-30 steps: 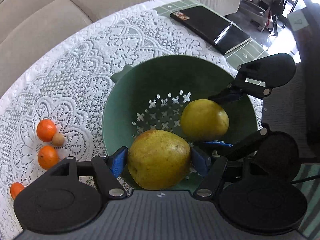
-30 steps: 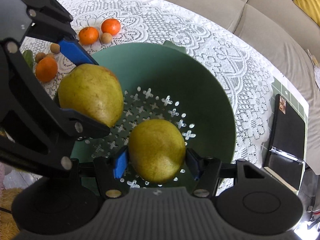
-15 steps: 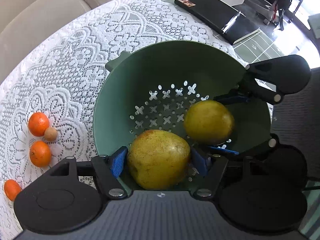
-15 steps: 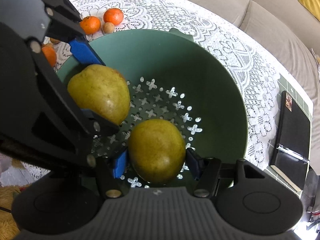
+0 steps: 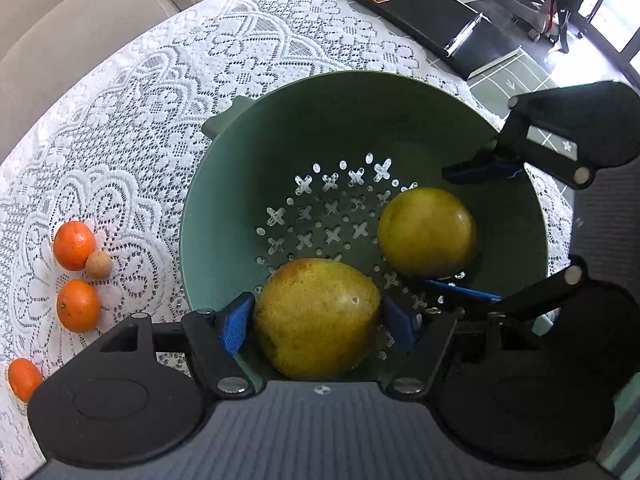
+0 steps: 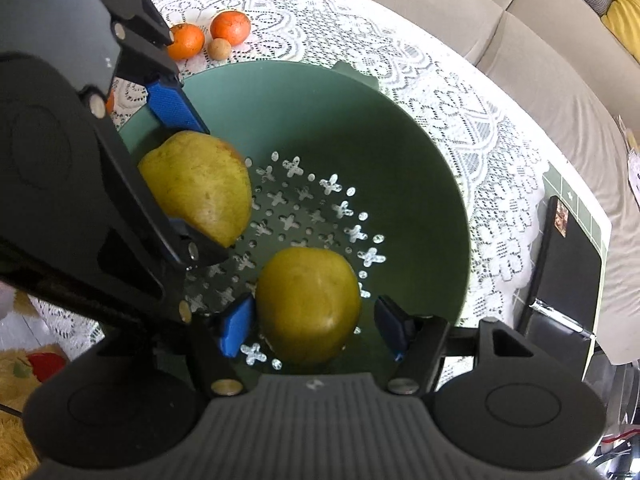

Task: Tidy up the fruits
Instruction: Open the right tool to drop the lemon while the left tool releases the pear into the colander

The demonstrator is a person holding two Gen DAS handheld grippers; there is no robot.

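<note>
A green colander (image 5: 280,112) (image 6: 420,152) stands on the lace tablecloth. My left gripper (image 5: 316,324) is shut on a yellow-green pear (image 5: 316,316), held inside the colander near its front wall; the same pear shows in the right wrist view (image 6: 200,184). My right gripper (image 6: 314,326) is open; its blue pads stand apart from a second pear (image 6: 308,304) that rests on the colander floor, also in the left wrist view (image 5: 426,232).
Three small oranges (image 5: 74,240) (image 5: 78,306) (image 5: 24,378) and a small brown round fruit (image 5: 99,265) lie on the cloth left of the colander. A black notebook (image 5: 424,20) lies at the far table edge. A sofa runs behind the table.
Both grippers lowered into the colander. The right gripper opened and let go of its pear, which now rests on the floor. The left gripper still holds its pear.
</note>
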